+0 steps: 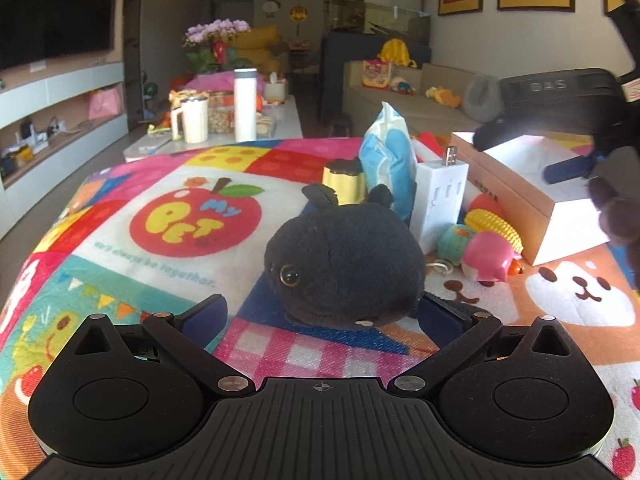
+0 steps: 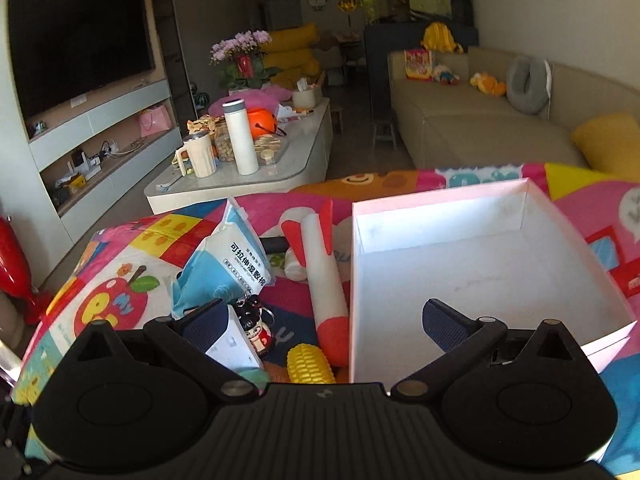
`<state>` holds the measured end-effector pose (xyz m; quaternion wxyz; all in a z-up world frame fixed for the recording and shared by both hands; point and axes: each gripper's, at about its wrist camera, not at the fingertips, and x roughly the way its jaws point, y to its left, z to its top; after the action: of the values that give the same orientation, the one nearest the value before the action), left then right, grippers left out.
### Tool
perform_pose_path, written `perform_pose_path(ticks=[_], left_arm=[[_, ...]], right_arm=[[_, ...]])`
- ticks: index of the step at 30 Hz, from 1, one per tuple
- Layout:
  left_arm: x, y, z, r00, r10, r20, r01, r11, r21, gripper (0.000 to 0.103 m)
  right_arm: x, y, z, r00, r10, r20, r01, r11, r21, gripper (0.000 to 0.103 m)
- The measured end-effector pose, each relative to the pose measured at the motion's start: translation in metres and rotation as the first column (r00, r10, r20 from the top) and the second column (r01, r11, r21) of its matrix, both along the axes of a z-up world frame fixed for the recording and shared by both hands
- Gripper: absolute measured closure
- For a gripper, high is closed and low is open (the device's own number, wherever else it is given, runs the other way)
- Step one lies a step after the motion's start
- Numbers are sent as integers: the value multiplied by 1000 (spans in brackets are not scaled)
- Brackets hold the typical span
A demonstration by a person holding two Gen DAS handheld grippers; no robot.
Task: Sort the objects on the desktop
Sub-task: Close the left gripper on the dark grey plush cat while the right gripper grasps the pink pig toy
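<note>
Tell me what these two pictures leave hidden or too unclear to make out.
- Left wrist view: the black plush toy hides the inner faces of the left gripper, so contact is uncertain.
- Left wrist view: glare washes out the white box interior.
- Right wrist view: the gripper body cuts off the yellow corn toy.
- Right wrist view: small print on the blue wipes pack is unreadable.

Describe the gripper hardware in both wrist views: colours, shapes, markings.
Both match. The left gripper and right gripper are matte black with a ribbed centre plate carrying a small crosshair mark, two rounded lobes with oval insets, silver pivot pins on angled linkage arms, and dark blue textured finger pads. No cables or sleeves are visible.
</note>
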<state>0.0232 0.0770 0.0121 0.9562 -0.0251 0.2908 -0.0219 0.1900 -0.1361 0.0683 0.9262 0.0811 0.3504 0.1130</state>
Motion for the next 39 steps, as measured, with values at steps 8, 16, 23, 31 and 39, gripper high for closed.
perform_pose_path(ticks=[8,16,23,31,39], left_arm=[[0,14,-4,999,-41,-10,40,993,-113,0],[-4,23,-1,996,90,2,-90,994,-58,0],[-7,47,-2,986,167,-4,-165,971,-173,0],[-8,50,-3,987,158,4,-153,966,-208,0],[-8,49,-3,986,168,5,-164,965,-206,0]], right_arm=[[13,28,-13,990,128,-67,-118,984,133,0],[-91,42,20,941,147,305,-48,950,-309,1],[-133,78,-37,917,348,196,-191,812,-551,49],[-104,103,-68,927,344,152,-210,809,-549,49],[-154,72,-45,920,367,141,-262,840,-476,59]])
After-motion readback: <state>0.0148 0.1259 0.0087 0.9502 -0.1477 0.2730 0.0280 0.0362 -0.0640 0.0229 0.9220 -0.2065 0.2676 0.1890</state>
